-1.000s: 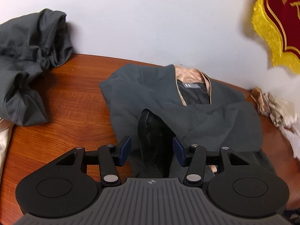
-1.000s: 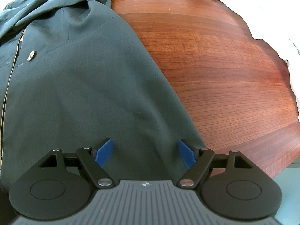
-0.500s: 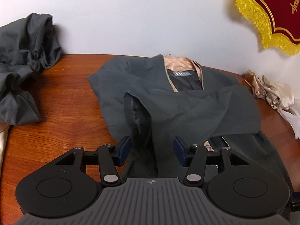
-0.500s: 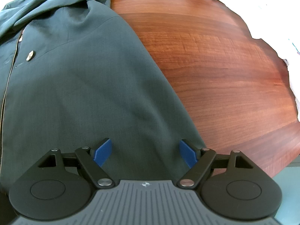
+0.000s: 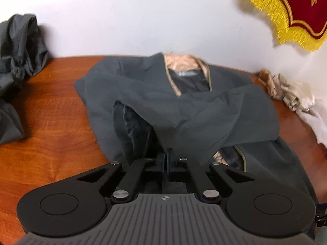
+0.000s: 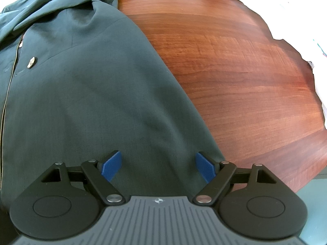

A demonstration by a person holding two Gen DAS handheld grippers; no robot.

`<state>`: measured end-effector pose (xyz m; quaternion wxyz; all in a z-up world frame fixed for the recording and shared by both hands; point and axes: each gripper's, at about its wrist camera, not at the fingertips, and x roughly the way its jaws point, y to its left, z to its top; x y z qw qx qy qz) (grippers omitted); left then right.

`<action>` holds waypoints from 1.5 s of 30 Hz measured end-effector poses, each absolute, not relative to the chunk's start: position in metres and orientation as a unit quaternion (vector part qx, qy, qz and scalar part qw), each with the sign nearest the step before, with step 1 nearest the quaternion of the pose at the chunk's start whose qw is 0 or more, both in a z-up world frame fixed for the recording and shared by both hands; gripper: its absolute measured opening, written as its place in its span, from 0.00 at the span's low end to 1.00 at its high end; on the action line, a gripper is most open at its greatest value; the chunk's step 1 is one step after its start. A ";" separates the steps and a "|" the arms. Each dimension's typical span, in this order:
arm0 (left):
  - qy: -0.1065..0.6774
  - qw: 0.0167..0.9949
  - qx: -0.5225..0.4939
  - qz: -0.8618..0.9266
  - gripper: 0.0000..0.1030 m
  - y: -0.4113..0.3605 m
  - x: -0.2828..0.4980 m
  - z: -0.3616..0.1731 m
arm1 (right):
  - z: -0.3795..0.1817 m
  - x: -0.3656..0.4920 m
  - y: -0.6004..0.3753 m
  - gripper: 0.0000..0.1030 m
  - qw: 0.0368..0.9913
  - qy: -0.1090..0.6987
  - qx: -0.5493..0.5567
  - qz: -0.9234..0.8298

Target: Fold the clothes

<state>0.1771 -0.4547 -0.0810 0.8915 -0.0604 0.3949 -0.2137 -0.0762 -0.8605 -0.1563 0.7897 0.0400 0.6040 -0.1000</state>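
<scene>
My left gripper (image 5: 166,159) is clenched on the jacket (image 5: 184,106) sleeve's cuff at the tabletop's (image 5: 51,132) near edge. My right gripper (image 6: 158,168) hangs released over the hem; next I'd carry the sleeve across the chest.

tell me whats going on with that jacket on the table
A person is folding a dark grey jacket on a wooden table with two handheld grippers. The left gripper has its jaws shut on a fold of the sleeve. The right gripper hangs with jaws open over the jacket's lower part, gripping nothing.
</scene>
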 end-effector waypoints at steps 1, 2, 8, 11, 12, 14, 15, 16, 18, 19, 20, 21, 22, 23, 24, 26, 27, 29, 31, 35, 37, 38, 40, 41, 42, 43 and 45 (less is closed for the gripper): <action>0.378 0.897 -0.070 -0.219 0.02 -0.452 0.177 -0.075 | -0.156 -0.076 -0.861 0.83 0.790 0.604 0.041 -0.100; 0.362 0.901 -0.080 -0.225 0.02 -0.450 0.177 -0.069 | -0.157 -0.076 -0.861 0.83 0.790 0.604 0.041 -0.100; 0.324 0.913 -0.150 -0.197 0.01 -0.433 0.201 -0.044 | -0.158 -0.076 -0.865 0.84 0.788 0.605 0.044 -0.100; 0.335 0.905 -0.207 -0.162 0.01 -0.422 0.218 -0.044 | -0.158 -0.075 -0.865 0.84 0.787 0.607 0.044 -0.100; 0.338 0.904 -0.218 -0.146 0.01 -0.419 0.224 -0.047 | -0.158 -0.074 -0.866 0.84 0.787 0.607 0.044 -0.100; 0.343 0.904 -0.228 -0.112 0.01 -0.414 0.232 -0.054 | -0.159 -0.074 -0.866 0.84 0.786 0.608 0.045 -0.100; 0.345 0.904 -0.233 -0.095 0.01 -0.412 0.236 -0.058 | -0.159 -0.074 -0.867 0.84 0.786 0.608 0.045 -0.100; 0.347 0.903 -0.237 -0.087 0.01 -0.409 0.238 -0.061 | -0.159 -0.074 -0.867 0.84 0.786 0.609 0.046 -0.100; 0.361 0.897 -0.246 -0.067 0.01 -0.404 0.247 -0.072 | -0.160 -0.074 -0.868 0.84 0.785 0.609 0.047 -0.101; 0.369 0.893 -0.248 -0.064 0.02 -0.403 0.251 -0.076 | -0.160 -0.073 -0.868 0.84 0.785 0.609 0.048 -0.102; 0.377 0.890 -0.249 -0.061 0.03 -0.401 0.255 -0.081 | -0.161 -0.073 -0.868 0.85 0.785 0.609 0.049 -0.102; 0.384 0.887 -0.250 -0.055 0.04 -0.399 0.257 -0.084 | -0.161 -0.072 -0.869 0.85 0.785 0.609 0.049 -0.103; 0.387 0.885 -0.252 -0.054 0.08 -0.397 0.259 -0.087 | -0.161 -0.072 -0.869 0.85 0.784 0.610 0.049 -0.103; 0.390 0.883 -0.255 -0.053 0.15 -0.395 0.260 -0.090 | -0.161 -0.072 -0.868 0.85 0.784 0.610 0.049 -0.103; 0.392 0.882 -0.254 -0.052 0.20 -0.393 0.261 -0.092 | -0.161 -0.073 -0.868 0.85 0.784 0.610 0.049 -0.104; 0.392 0.884 -0.250 -0.046 0.38 -0.389 0.261 -0.092 | -0.161 -0.073 -0.868 0.85 0.784 0.610 0.048 -0.104; 0.393 0.885 -0.248 -0.043 0.40 -0.387 0.260 -0.093 | -0.161 -0.072 -0.868 0.85 0.784 0.610 0.049 -0.104; 0.394 0.884 -0.247 -0.041 0.42 -0.384 0.259 -0.093 | -0.162 -0.072 -0.869 0.86 0.784 0.611 0.048 -0.104; 0.397 0.884 -0.243 -0.040 0.43 -0.380 0.256 -0.093 | -0.162 -0.072 -0.869 0.86 0.784 0.611 0.047 -0.103; 0.391 0.895 -0.211 -0.047 0.49 -0.378 0.238 -0.081 | -0.163 -0.072 -0.870 0.86 0.784 0.610 0.045 -0.101; 0.386 0.901 -0.193 -0.048 0.49 -0.377 0.226 -0.076 | -0.163 -0.073 -0.870 0.86 0.785 0.609 0.044 -0.100; 0.383 0.904 -0.184 -0.049 0.50 -0.376 0.220 -0.073 | -0.164 -0.073 -0.870 0.86 0.786 0.609 0.044 -0.100; 0.379 0.908 -0.173 -0.050 0.50 -0.375 0.209 -0.069 | -0.164 -0.074 -0.871 0.86 0.786 0.609 0.043 -0.097; 0.376 0.910 -0.166 -0.052 0.50 -0.375 0.200 -0.066 | -0.164 -0.074 -0.871 0.86 0.787 0.608 0.042 -0.096; 0.374 0.912 -0.160 -0.055 0.50 -0.375 0.190 -0.064 | -0.164 -0.074 -0.871 0.86 0.787 0.608 0.042 -0.095; 0.372 0.914 -0.154 -0.055 0.50 -0.376 0.182 -0.062 | -0.164 -0.074 -0.871 0.86 0.788 0.608 0.039 -0.093; 0.369 0.916 -0.145 -0.058 0.50 -0.379 0.163 -0.058 | -0.163 -0.074 -0.870 0.86 0.788 0.607 0.033 -0.091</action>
